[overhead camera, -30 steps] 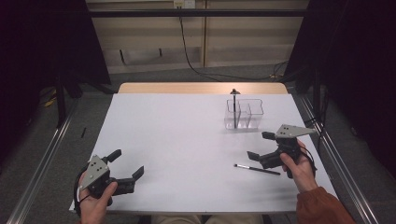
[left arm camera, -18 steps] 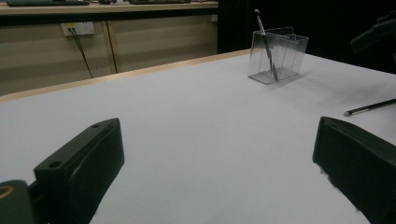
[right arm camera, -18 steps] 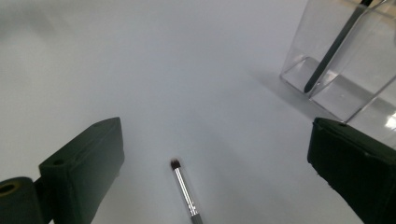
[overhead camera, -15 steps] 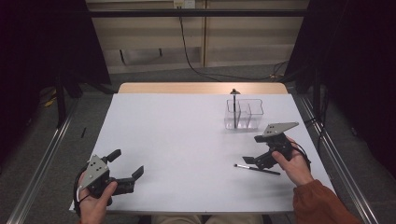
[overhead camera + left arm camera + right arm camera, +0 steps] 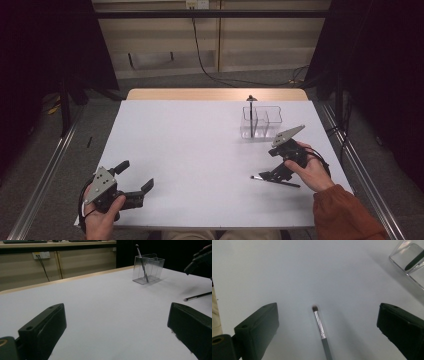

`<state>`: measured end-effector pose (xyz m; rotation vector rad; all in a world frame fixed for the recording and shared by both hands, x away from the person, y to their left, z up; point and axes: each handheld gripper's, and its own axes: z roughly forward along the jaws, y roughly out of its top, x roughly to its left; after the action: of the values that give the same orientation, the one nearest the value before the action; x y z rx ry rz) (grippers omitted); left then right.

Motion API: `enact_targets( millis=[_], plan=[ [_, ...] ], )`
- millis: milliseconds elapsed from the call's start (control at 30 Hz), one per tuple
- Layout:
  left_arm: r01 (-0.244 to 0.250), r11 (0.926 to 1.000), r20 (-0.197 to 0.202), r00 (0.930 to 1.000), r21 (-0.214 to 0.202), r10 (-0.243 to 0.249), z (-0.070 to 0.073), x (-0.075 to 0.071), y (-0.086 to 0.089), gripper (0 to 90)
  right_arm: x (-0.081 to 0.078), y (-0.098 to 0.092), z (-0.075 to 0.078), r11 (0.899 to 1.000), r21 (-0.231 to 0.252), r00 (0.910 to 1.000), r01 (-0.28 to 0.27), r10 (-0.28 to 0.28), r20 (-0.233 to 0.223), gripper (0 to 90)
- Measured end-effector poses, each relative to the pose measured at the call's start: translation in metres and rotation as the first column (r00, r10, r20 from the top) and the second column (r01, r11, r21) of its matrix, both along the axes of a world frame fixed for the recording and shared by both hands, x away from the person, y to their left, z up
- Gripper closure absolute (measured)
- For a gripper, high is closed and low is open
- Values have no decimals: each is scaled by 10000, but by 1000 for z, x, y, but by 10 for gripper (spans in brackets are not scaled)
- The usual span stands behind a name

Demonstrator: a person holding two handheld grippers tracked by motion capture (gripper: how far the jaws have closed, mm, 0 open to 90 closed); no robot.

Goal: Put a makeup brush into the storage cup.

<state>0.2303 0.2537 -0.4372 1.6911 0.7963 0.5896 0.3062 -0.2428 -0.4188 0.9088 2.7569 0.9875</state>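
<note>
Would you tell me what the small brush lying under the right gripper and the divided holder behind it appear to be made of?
The brush seems to have a shiny metal ferrule, silvery with a highlight, dark bristles and a dark handle of unclear material. The holder looks like clear glossy plastic, perhaps acrylic: the table shows through its walls, and its edges catch the light.

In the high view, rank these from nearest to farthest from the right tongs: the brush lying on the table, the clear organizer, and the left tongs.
1. The brush lies on the table directly under the right tongs, between the open jaws.
2. The clear organizer stands behind them, toward the table's far edge.
3. The left tongs sit across the table at the near left corner.
</note>
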Motion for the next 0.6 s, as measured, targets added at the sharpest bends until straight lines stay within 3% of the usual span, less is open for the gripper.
enact_targets(
  millis=[200,433,600],
  plan=[
    [-4,10000,-14,10000,28,4,0,0,0,21,3,2,-1,9971,-519,9976,-565,543,-431,41],
    [-19,10000,-54,10000,63,19,-1,0,0,21,10,12,-7,9822,-1593,9919,-995,851,-945,60],
    [-20,10000,-60,10000,70,21,-1,0,0,22,12,17,-11,9629,-2174,9816,-1600,1320,-1378,211]
  ],
)
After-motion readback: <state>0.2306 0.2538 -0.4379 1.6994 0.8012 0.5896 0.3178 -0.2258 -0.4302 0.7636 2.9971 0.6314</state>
